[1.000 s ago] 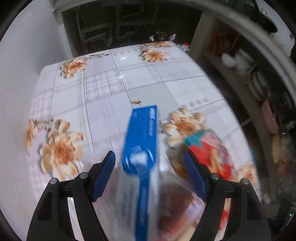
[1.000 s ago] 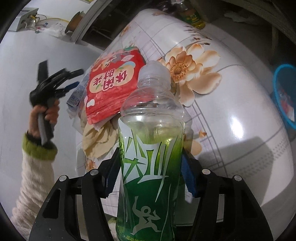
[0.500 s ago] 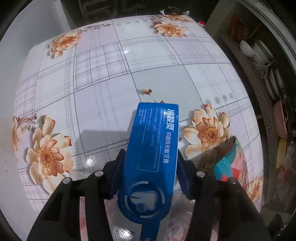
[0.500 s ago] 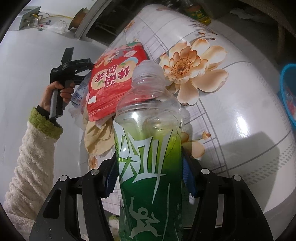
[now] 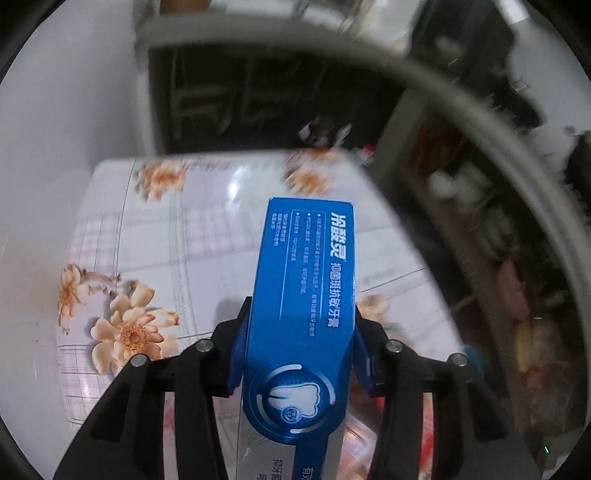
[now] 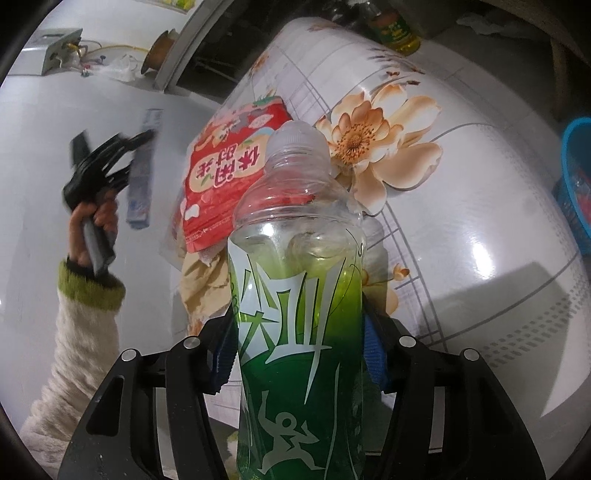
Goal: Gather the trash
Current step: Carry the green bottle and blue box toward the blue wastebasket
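A blue toothpaste box (image 5: 306, 266) sits lengthwise between the blue pads of my left gripper (image 5: 299, 332), whose jaws are closing and press on its sides; it hangs above the flowered table (image 5: 177, 240). The right wrist view shows that same box (image 6: 142, 173) lifted off the table in the left gripper (image 6: 125, 155), held by a hand in a cream sleeve (image 6: 81, 325). My right gripper (image 6: 299, 339) is shut on a green-labelled plastic bottle (image 6: 295, 240) that stands upright in it. A red snack bag (image 6: 225, 173) lies on the table behind the bottle.
Crumpled tan wrappers (image 6: 203, 284) lie under the red bag near the table's left edge. A blue basket (image 6: 576, 177) stands on the floor to the right. A green bottle (image 6: 395, 29) is at the table's far end. Shelves with dishes (image 5: 480, 221) run along one side.
The left gripper's jaws came in onto the toothpaste box and lifted it up off the table, away from the red bag. The right gripper and its bottle stayed put.
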{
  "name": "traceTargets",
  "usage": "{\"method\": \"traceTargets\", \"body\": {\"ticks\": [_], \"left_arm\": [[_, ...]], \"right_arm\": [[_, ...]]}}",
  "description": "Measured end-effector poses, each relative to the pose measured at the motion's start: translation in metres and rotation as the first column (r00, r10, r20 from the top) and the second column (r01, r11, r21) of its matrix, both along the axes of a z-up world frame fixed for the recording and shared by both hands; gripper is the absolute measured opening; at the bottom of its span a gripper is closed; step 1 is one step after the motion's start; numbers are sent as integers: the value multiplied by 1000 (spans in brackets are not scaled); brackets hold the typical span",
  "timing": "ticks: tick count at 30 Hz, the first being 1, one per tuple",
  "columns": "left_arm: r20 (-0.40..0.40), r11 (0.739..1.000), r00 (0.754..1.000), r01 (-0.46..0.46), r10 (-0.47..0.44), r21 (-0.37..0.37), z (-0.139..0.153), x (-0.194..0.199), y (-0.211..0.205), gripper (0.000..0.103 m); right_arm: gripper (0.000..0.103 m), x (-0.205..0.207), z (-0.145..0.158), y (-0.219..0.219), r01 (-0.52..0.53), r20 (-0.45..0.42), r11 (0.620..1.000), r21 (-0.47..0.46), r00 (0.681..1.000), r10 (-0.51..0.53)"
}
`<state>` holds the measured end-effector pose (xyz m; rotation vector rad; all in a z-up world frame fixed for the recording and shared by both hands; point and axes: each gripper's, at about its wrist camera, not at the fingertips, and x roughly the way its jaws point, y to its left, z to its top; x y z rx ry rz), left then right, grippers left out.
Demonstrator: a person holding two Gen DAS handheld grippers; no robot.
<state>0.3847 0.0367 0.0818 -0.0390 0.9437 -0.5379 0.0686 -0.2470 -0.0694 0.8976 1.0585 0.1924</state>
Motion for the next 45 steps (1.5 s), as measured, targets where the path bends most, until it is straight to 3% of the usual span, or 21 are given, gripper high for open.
{"method": "traceTargets", "body": {"ticks": [3,7,11,15,19,22,26,31,35,41,45], "left_arm": [[72,989,995,72,-62,-130,31,-42,10,46],[134,967,988,106,-76,-233,52,-94,19,46],[145,928,983,157,-114,-337,48,-151,15,46],[104,910,977,213,-188,-355,22,-192,-22,46],[37,899,957,284,-288,-333,-7,-213,-82,46],[-36,871,927,336,-373,-359,-24,-222,-136,46],[-105,863,886,403,-451,-305,-43,-233,-201,46],[-206,823,804,502,-557,-267,-76,-245,-299,46],[-301,824,767,528,-566,-205,-105,-245,-365,46],[-398,832,751,552,-527,-61,-160,-244,-463,46],[-398,832,751,552,-527,-59,-181,-236,-504,47]], "right_arm": [[54,-5,5,-5,11,16,1000,2,1000,-11],[54,-13,13,-12,27,41,1000,8,999,-27],[54,-23,19,-18,46,61,999,22,997,-48],[54,-34,19,-29,77,62,996,47,995,-80],[54,-56,26,-47,138,69,990,31,988,-140],[54,-81,30,-66,210,73,977,23,975,-211],[54,-124,21,-97,330,51,944,29,942,-331],[54,-175,-10,-150,498,-22,865,59,867,-498],[54,-187,-39,-191,583,-89,809,78,812,-577],[54,-175,-94,-260,646,-199,763,39,753,-627],[57,-156,-109,-297,648,-216,760,-42,737,-640]]}}
